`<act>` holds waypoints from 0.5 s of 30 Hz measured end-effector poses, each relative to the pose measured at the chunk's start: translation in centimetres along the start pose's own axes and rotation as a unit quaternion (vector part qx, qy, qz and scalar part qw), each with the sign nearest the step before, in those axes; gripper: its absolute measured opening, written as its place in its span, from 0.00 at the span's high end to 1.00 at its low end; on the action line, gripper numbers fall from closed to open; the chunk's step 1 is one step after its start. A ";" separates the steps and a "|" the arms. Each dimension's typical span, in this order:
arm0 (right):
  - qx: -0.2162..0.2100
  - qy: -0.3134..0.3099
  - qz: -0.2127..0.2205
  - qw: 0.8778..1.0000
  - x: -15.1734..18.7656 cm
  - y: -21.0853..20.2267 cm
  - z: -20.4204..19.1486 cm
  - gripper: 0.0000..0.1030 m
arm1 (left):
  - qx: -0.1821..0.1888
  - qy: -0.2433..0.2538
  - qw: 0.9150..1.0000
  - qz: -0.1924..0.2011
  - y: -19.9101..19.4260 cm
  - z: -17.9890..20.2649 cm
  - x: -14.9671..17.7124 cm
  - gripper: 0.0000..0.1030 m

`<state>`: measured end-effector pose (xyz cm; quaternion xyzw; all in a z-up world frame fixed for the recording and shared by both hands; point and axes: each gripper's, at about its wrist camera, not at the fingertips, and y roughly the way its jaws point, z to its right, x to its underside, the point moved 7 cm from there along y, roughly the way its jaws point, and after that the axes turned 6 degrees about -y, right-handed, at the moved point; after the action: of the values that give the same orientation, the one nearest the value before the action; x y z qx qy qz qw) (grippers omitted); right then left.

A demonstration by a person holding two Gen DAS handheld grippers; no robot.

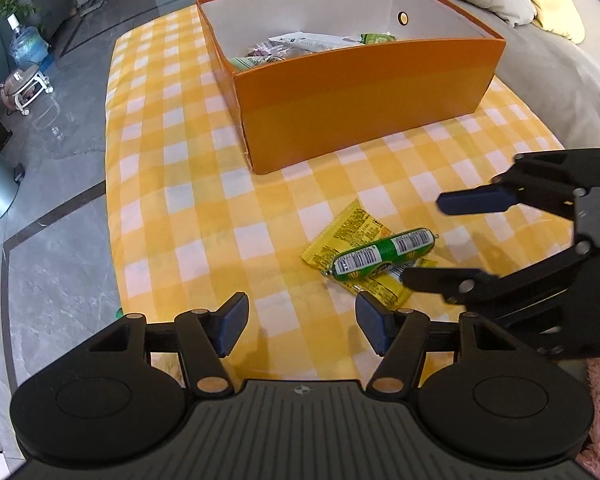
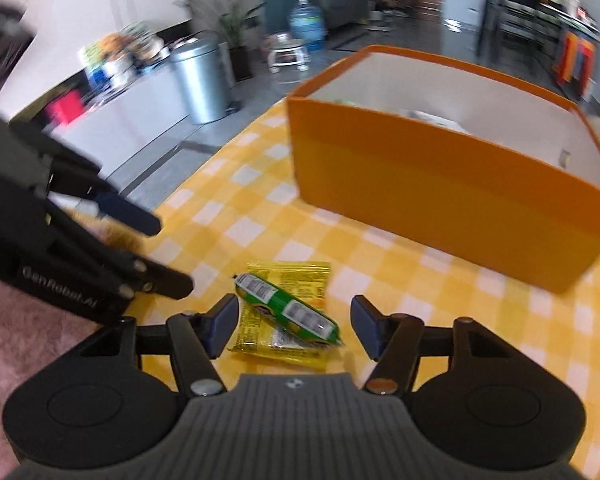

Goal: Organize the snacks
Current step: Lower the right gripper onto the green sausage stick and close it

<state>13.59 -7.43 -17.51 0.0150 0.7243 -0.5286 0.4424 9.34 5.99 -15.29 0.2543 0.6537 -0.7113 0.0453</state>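
Snacks left out: a green plastic-wrapped sausage stick (image 2: 288, 309) with white barcode labels lies across a flat yellow foil snack packet (image 2: 286, 312), touching it, on the yellow-and-white checked tablecloth (image 1: 188, 216).
Right gripper (image 2: 292, 326): nearest to the pair; its blue-padded fingers stand wide apart, one on each side of the sausage, holding nothing. Its view is smeared, so I judge it is on the move.
Left gripper (image 1: 302, 326): jaws also spread apart and empty, hanging just beside the snacks over the cloth's near edge.
Step in hand: to my eye, the right gripper is lining up to pick up the sausage.
How to do it well: come down with the sausage midway between the pads and close across its narrow girth, not along its length. The wrapper looks slick and the stick round, so it may roll or squirt out; a square, centred squeeze should hold. Lift only the sausage, since the packet beneath could drag along.
Look of the snacks: the sausage is plump and glossy with crimped ends; the packet is thin, printed with small text, serrated at its edges.
Orange cardboard box (image 1: 364, 120): farther back on the cloth, well apart from the pair, open-topped with a white lining; several wrapped snacks already lie inside.
Beyond: grey sofa cushions, a tiled floor.
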 end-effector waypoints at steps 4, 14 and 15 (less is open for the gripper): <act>-0.003 -0.048 -0.013 0.999 0.1 2.1 -0.3 0.48 | 0.005 -0.003 1.000 -0.007 0.6 0.0 0.0 0.29; -0.034 -0.102 -0.023 0.994 -0.6 4.7 -0.7 0.60 | 0.004 -0.006 1.000 -0.023 1.6 -0.2 0.0 0.29; -0.038 -0.100 -0.025 0.994 -0.6 4.8 -0.9 0.62 | 0.006 -0.008 1.000 -0.023 1.6 -0.1 0.0 0.29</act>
<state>15.75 -4.40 -20.66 -0.0725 0.6962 -0.5106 0.4993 10.06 5.90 -16.74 0.2336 0.6545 -0.7183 0.0328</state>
